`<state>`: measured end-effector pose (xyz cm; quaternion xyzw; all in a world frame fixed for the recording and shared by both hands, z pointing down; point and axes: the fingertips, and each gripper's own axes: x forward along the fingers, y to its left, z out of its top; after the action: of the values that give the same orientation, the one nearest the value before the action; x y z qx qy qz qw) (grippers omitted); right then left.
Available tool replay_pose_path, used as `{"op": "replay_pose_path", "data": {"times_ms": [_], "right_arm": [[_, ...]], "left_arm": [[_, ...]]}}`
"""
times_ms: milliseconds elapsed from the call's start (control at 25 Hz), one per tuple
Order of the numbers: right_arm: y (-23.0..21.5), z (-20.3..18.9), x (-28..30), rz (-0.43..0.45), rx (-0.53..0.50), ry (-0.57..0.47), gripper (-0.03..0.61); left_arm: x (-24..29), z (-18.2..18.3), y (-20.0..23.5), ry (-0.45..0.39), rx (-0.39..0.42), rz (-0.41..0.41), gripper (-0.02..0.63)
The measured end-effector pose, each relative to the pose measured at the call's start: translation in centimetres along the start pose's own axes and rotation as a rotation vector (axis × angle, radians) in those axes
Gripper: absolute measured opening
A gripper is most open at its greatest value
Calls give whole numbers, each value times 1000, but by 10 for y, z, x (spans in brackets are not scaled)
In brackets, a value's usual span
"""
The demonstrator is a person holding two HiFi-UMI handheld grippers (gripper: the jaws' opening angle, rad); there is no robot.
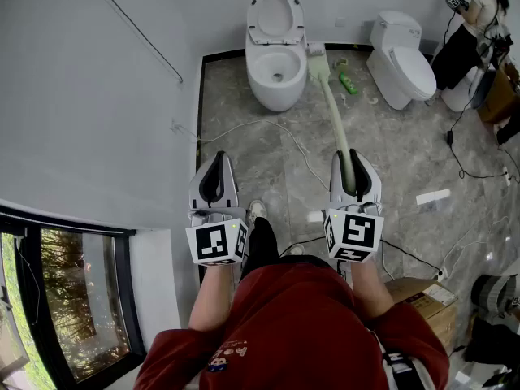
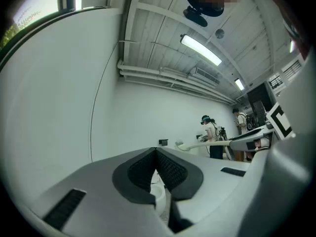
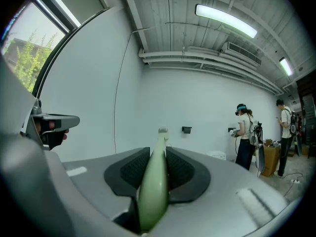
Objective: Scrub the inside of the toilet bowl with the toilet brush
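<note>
Overhead, toilet brush point(image 1: 333, 108) beside toilet bowl point(image 1: 276, 97)

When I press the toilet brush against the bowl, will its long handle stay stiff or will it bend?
The toilet brush has a long, thin handle, so it will probably flex a little under pressure. It looks like light plastic. The right tool grips only its far end, so the head may swing or twist.

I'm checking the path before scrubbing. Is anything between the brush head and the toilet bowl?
Nothing visible. The brush, in the right gripper, has its head beside the bowl, whose lid is up.
</note>
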<state>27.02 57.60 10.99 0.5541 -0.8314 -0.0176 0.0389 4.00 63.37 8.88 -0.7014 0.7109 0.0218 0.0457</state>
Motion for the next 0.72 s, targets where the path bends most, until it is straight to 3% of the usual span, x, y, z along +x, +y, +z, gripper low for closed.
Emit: {"op": "replay_pose_path", "data": {"times_ms": [720], "right_arm": [[7,-22,75,-16,16,60,114]], "left_arm": [[70,-28,26,64,-4,-24,5]]}}
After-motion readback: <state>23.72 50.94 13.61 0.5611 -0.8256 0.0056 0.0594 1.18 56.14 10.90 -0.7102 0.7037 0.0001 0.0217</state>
